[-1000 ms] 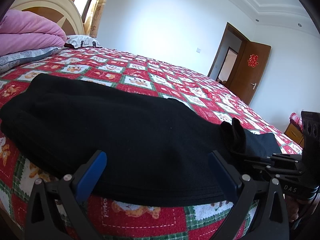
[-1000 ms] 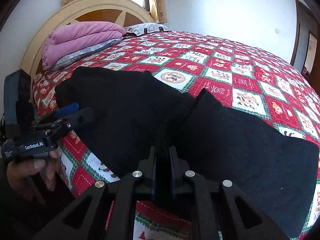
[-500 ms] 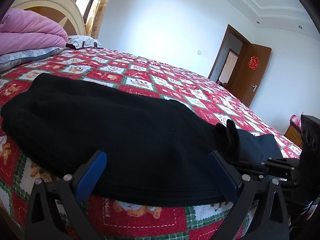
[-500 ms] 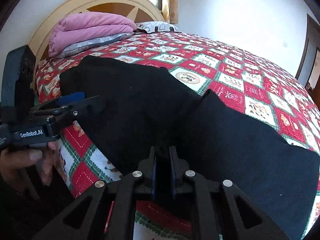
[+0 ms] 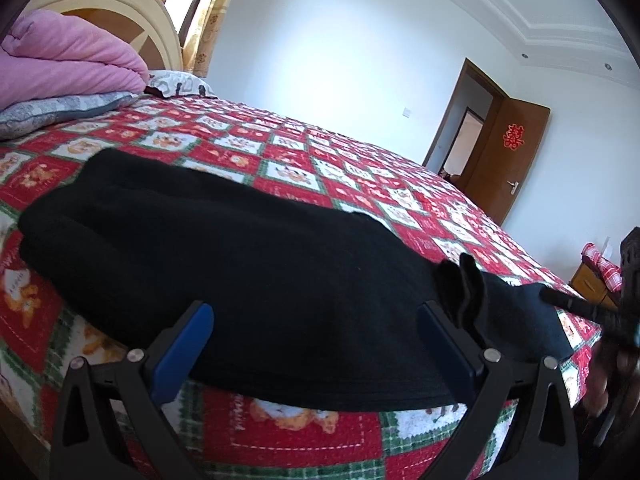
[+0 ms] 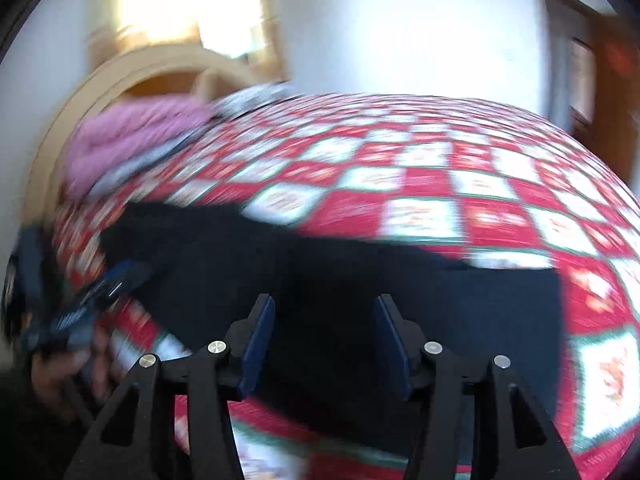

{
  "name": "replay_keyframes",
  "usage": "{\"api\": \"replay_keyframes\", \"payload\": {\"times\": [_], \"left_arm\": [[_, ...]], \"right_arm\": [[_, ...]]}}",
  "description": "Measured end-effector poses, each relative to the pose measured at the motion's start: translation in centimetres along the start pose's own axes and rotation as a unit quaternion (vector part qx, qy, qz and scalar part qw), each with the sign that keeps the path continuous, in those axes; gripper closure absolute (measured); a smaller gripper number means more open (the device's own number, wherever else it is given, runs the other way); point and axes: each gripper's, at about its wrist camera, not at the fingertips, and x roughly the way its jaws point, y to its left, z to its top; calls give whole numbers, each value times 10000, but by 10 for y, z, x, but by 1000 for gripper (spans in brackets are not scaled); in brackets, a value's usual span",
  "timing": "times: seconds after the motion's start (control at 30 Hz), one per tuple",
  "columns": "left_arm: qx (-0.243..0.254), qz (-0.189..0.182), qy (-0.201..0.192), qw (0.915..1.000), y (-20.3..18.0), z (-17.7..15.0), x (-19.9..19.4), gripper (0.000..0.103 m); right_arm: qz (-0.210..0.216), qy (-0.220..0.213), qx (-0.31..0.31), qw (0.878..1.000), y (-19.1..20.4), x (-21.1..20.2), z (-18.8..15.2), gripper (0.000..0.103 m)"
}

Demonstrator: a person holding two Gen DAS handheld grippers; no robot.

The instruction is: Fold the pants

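Observation:
Black pants (image 5: pixel 248 264) lie flat along the near edge of the bed, with a small pinched ridge of cloth (image 5: pixel 460 288) standing up at the right. My left gripper (image 5: pixel 316 340) is open wide and empty, just in front of the pants' near hem. The right wrist view is blurred by motion. In it the pants (image 6: pixel 360 276) lie below my right gripper (image 6: pixel 324 340), which is open and holds nothing. The right gripper's tip also shows in the left wrist view (image 5: pixel 568 300) at the far right, just past the ridge.
The bed has a red, white and green patchwork quilt (image 5: pixel 360 184). A pink folded blanket (image 5: pixel 68 64) and pillows lie by the wooden headboard (image 5: pixel 116 12). A brown door (image 5: pixel 508 156) stands open at the back right. A small cabinet (image 5: pixel 592 284) stands beside the bed.
My right gripper has opened and let go of the pinched fold of the pants, and it is swinging away fast. The left gripper has stayed open and shifted slightly.

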Motion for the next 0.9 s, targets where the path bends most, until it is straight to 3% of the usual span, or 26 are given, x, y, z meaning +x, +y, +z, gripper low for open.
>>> {"api": "replay_keyframes", "payload": {"times": [0.1, 0.13, 0.2, 0.33, 0.4, 0.53, 0.6, 0.67, 0.7, 0.83, 0.9], "left_arm": [[-41, 100, -33, 9999, 5, 8, -3, 0], [-55, 162, -39, 9998, 7, 12, -4, 0], [-38, 289, -97, 9995, 15, 19, -8, 0], [39, 861, -258, 9959, 42, 45, -21, 0], [-15, 1199, -138, 9927, 62, 56, -22, 0], [-339, 1810, -210, 9827, 111, 71, -33, 0], [-527, 1691, -73, 9842, 135, 74, -28, 0], [-691, 1551, 29, 9855, 149, 72, -24, 1], [-790, 1411, 32, 9868, 155, 71, -22, 1], [-987, 1079, 188, 9891, 162, 63, -11, 6], [-999, 1040, 410, 9887, 162, 58, 0, 17]], "right_arm": [[-591, -73, 1010, 9931, -57, -3, 6, 28], [-755, 23, 1290, 9888, -75, 2, 4, 27], [-664, 437, 1573, 9843, -99, 21, -2, 27], [-757, 254, 1344, 9877, -87, 12, 8, 27], [-719, 84, 936, 9930, -61, 9, 16, 27], [-220, 261, -30, 9994, -3, 22, 9, 27], [47, 516, -600, 9969, 28, 37, -4, 27], [-111, 937, -997, 9905, 45, 58, -16, 24], [-241, 796, -1162, 9897, 51, 60, -20, 23], [-111, 787, -845, 9932, 40, 51, -15, 23], [-169, 708, -604, 9955, 30, 44, -13, 23]]}}
